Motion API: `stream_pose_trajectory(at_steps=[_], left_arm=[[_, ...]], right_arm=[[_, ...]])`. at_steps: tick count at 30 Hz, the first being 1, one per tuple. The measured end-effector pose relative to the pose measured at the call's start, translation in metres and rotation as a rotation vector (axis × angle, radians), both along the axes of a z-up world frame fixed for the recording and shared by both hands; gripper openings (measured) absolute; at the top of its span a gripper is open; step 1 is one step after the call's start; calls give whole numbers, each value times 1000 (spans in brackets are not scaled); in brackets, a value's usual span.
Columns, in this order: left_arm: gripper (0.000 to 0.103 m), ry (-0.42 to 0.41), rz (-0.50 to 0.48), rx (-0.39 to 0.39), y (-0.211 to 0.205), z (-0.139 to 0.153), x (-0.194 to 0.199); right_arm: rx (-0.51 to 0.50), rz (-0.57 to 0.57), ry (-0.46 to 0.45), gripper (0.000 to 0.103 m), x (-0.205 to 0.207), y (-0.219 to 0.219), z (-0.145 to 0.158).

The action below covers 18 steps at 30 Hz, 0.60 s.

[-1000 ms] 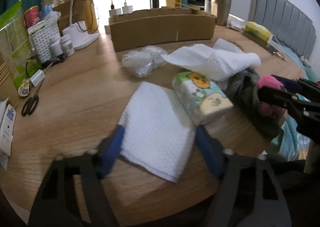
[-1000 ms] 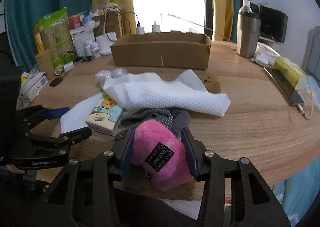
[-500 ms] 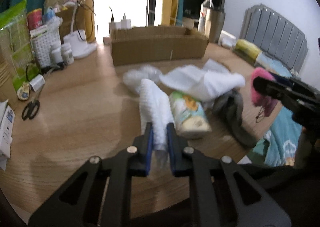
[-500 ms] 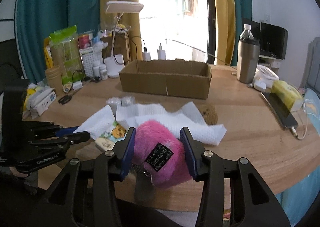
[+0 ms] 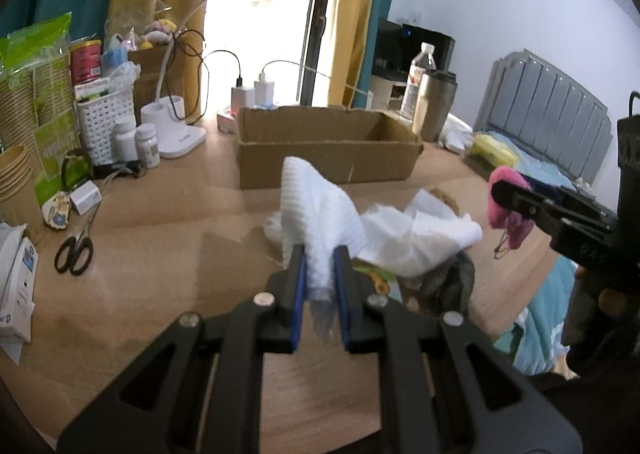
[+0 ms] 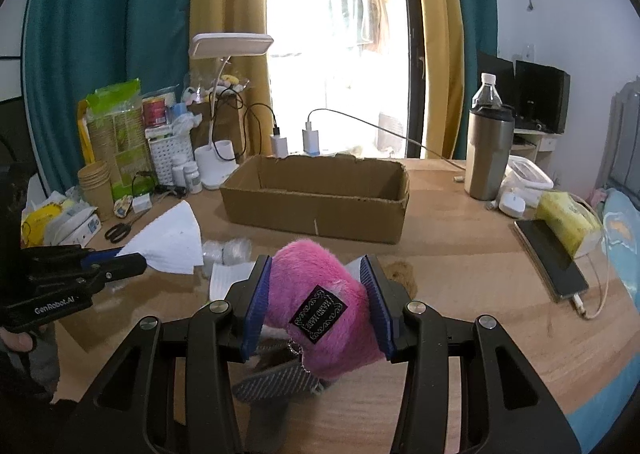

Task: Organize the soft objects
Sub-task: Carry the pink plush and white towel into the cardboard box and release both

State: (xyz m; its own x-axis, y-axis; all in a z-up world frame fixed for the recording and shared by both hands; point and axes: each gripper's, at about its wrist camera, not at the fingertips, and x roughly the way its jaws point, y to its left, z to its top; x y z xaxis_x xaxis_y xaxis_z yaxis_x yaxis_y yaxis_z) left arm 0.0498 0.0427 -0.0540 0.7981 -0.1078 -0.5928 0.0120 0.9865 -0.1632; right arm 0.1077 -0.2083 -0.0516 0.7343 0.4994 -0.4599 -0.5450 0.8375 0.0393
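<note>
The left hand-held gripper (image 5: 320, 268) is clamped on a white cloth (image 5: 316, 213); the right hand-held gripper (image 6: 318, 304) is clamped on a pink plush toy (image 6: 316, 286), box (image 6: 316, 197) at 12 o'clock.

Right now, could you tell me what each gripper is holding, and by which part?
Left gripper: white cloth, pinched at its bunched lower end. Right gripper: pink plush, squeezed across its middle.

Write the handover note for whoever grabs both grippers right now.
Left gripper: shut on white cloth, lifted off the table.
Right gripper: shut on pink plush, also lifted.
Box: behind them; no soft things seen inside.
On the table: second white cloth, grey fabric, tissue pack.
Left: likely drop both into the box, then collect the rest.
</note>
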Motion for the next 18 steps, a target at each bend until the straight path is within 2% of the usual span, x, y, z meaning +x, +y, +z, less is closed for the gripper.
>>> stream_pose_trajectory(at_steps=[18], left_arm=[[14, -69, -3, -5, -4, 31, 60]], right_arm=[[30, 27, 1, 48, 61, 7, 17]])
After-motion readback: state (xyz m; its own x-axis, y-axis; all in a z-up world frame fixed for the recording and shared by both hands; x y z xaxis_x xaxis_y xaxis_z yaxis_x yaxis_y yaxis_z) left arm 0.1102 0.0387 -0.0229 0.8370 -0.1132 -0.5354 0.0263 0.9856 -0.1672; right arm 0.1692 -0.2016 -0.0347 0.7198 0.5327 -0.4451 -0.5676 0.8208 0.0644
